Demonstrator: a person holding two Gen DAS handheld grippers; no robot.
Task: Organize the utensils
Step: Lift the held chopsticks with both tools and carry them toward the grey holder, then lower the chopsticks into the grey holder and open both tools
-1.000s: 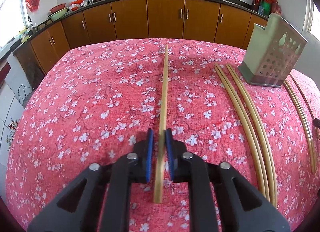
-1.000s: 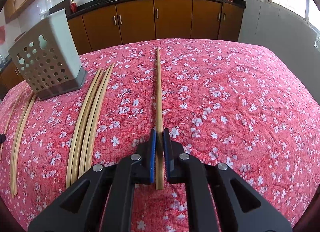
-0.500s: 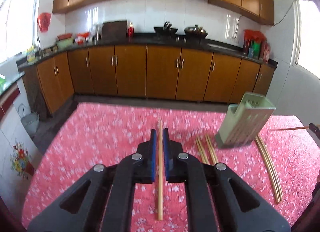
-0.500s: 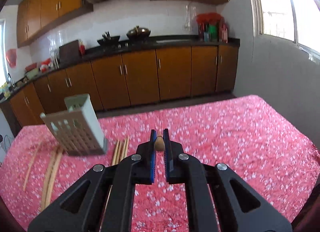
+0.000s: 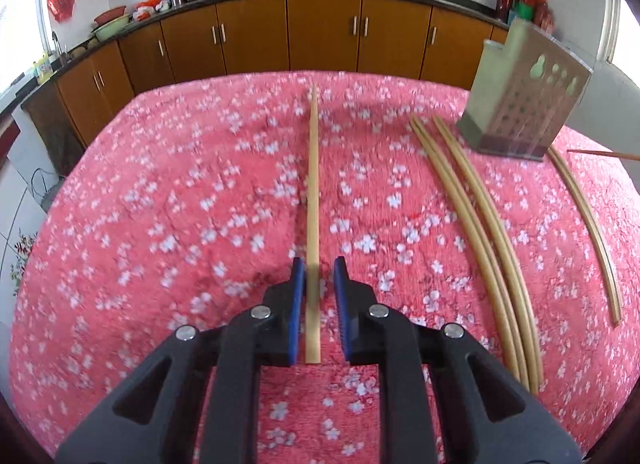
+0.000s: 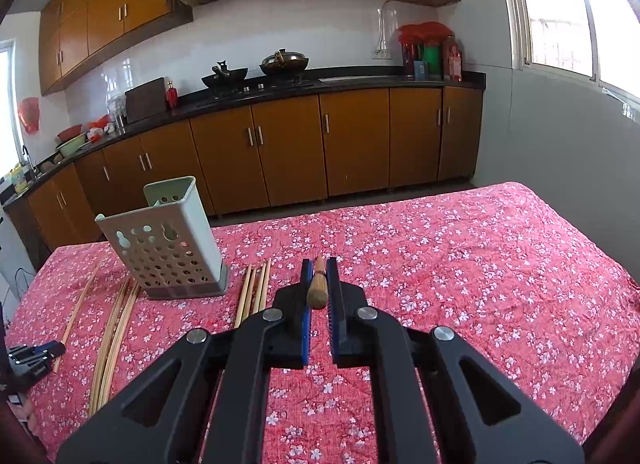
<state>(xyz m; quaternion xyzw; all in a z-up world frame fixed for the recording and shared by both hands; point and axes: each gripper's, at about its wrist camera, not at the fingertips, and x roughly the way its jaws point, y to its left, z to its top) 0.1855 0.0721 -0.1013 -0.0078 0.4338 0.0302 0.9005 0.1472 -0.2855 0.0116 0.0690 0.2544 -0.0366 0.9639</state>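
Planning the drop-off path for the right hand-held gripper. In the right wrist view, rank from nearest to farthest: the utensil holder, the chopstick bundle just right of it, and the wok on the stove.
From the right hand-held gripper:
1. Chopstick bundle, on the cloth just to its left.
2. Utensil holder, farther left, standing on the table.
3. Wok, on the stove across the kitchen.

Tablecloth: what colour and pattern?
Red tablecloth scattered with small white blossoms, clearest in the right wrist view.
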